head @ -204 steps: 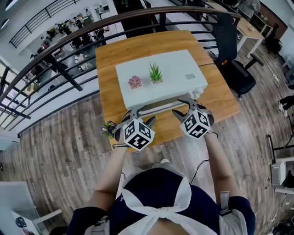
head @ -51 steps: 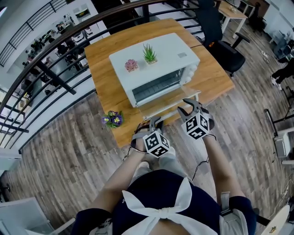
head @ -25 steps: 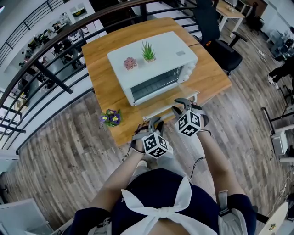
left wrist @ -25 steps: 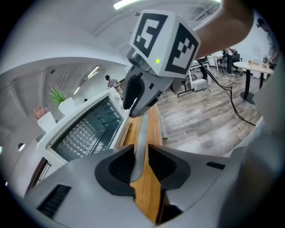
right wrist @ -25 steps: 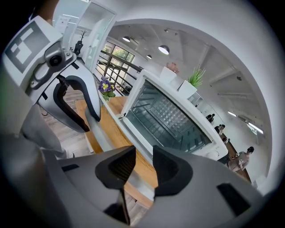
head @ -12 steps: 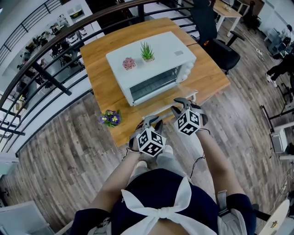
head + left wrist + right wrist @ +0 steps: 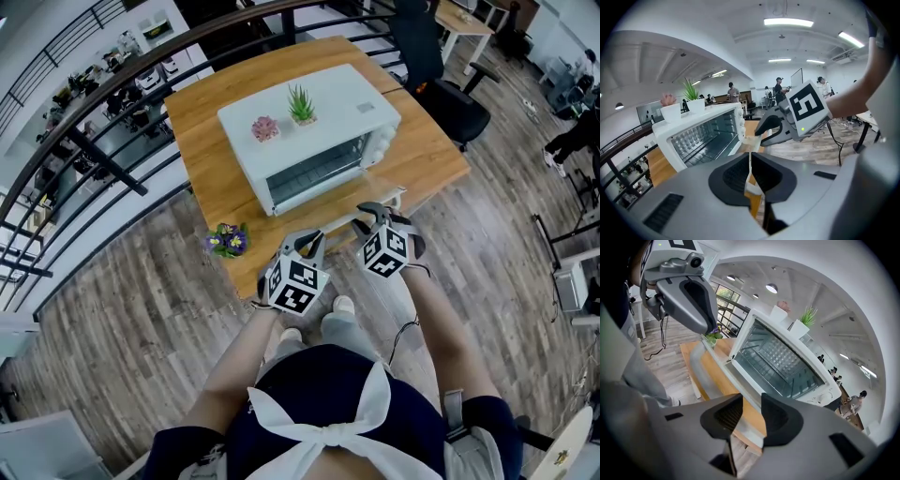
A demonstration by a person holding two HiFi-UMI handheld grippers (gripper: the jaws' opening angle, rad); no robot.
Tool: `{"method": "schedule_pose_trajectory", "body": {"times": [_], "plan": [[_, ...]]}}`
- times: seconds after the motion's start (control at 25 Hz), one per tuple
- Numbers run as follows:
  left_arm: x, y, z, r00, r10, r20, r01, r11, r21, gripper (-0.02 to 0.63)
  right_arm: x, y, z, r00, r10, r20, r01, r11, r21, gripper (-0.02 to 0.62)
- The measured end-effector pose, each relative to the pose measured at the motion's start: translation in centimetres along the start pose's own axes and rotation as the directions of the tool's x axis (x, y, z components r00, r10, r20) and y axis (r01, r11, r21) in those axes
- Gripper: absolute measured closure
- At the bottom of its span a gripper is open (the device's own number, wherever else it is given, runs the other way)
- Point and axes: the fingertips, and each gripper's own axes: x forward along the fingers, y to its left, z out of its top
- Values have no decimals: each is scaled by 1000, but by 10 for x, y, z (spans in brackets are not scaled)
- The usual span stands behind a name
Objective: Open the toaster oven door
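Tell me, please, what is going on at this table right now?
A person stands at a wooden table with a gripper in each hand, working on a white toaster oven. Its glass door is already swung down and open. The right gripper has its tongs closed on the door handle. The left gripper hangs beside it, off the door; its tongs have just been closing and are shut with nothing between them.
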Motion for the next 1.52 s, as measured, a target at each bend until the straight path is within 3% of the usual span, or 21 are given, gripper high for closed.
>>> {"method": "schedule_pose_trajectory", "body": {"times": [0.36,1.52], "plan": [[-5,23,-5,999,32,1,-32,995,-89,581,2,6,-7,1000,12,-12,-12,1000,6,468],[-7,35,-17,999,45,-20,-47,991,-129,581,5,30,-30,996,72,-48,-71,997,20,457]]}}
